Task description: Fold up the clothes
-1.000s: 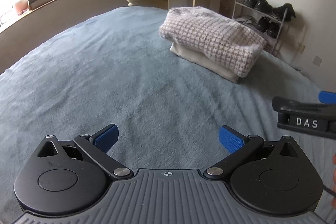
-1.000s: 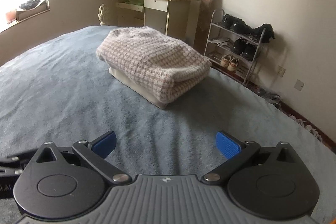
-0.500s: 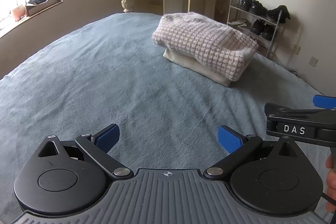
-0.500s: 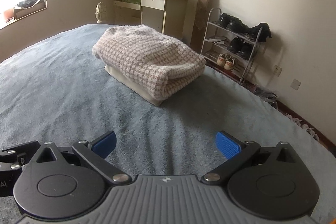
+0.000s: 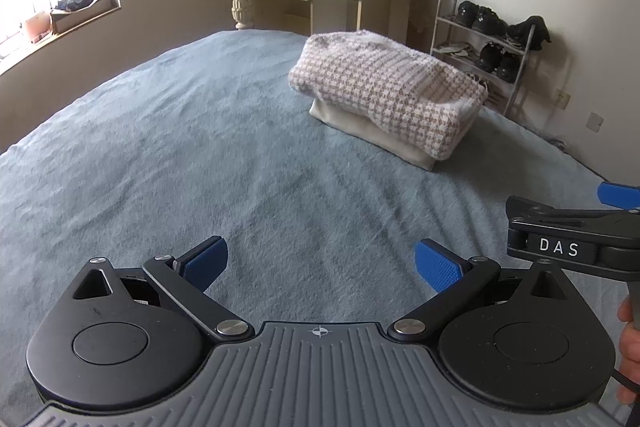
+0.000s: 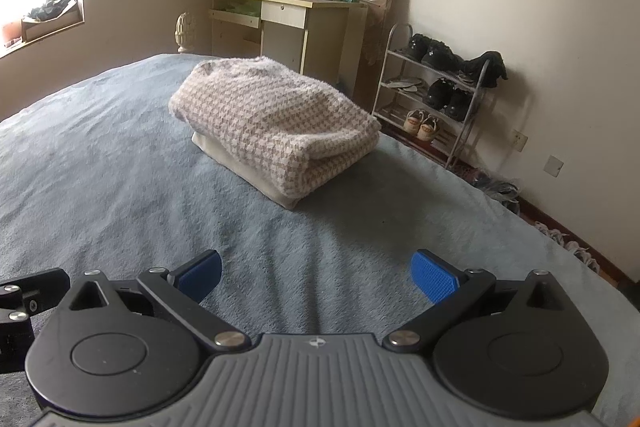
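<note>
While both my tongs hang over the bed, they grasp nothing: the left tongs are released, blue pads spread wide, and the right tongs are spread just the same. My sweater, checked in white and brown, lies folded on a cream garment toward the far side of the bed, well apart from both tongs, ahead and to the right in the left view. From the left camera I see the right tongs at the right edge, marked DAS, with a hand gripping the handle. Beyond the bed stand a desk and a shoe rack against the wall
</note>
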### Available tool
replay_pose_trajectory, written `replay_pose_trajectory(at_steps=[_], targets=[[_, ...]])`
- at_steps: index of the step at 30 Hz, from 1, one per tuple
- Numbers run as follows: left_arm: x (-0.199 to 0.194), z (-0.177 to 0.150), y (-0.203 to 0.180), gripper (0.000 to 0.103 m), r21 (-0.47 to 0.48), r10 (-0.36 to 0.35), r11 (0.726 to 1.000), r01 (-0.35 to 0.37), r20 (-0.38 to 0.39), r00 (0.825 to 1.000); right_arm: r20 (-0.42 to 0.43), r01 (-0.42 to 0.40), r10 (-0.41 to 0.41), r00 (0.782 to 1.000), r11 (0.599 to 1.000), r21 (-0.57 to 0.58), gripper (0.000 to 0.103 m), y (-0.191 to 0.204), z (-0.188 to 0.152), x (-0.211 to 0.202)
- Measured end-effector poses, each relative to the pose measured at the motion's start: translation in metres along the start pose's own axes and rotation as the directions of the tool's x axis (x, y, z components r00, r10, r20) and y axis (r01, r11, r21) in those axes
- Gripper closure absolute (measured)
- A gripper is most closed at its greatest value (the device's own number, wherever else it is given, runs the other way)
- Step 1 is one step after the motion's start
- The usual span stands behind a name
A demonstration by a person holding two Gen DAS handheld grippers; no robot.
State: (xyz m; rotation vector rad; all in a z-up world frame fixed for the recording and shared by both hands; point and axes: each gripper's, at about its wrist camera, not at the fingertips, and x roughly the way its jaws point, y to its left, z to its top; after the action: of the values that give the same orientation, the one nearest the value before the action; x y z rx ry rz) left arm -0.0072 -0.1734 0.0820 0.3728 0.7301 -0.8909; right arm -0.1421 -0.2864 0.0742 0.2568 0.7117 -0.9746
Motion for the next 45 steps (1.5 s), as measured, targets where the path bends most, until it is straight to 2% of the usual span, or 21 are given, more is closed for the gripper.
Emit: replay_pose_trajectory(at_steps=[45], targets=[[-0.0086,-0.0036,-0.0083,0.002,0.019,0.017,1.000,-0.017,-0.011,1.000,0.011,-0.012,0.012,1.000,1.000,0.021,0.000,-0.0080,-0.0024,-0.0078]])
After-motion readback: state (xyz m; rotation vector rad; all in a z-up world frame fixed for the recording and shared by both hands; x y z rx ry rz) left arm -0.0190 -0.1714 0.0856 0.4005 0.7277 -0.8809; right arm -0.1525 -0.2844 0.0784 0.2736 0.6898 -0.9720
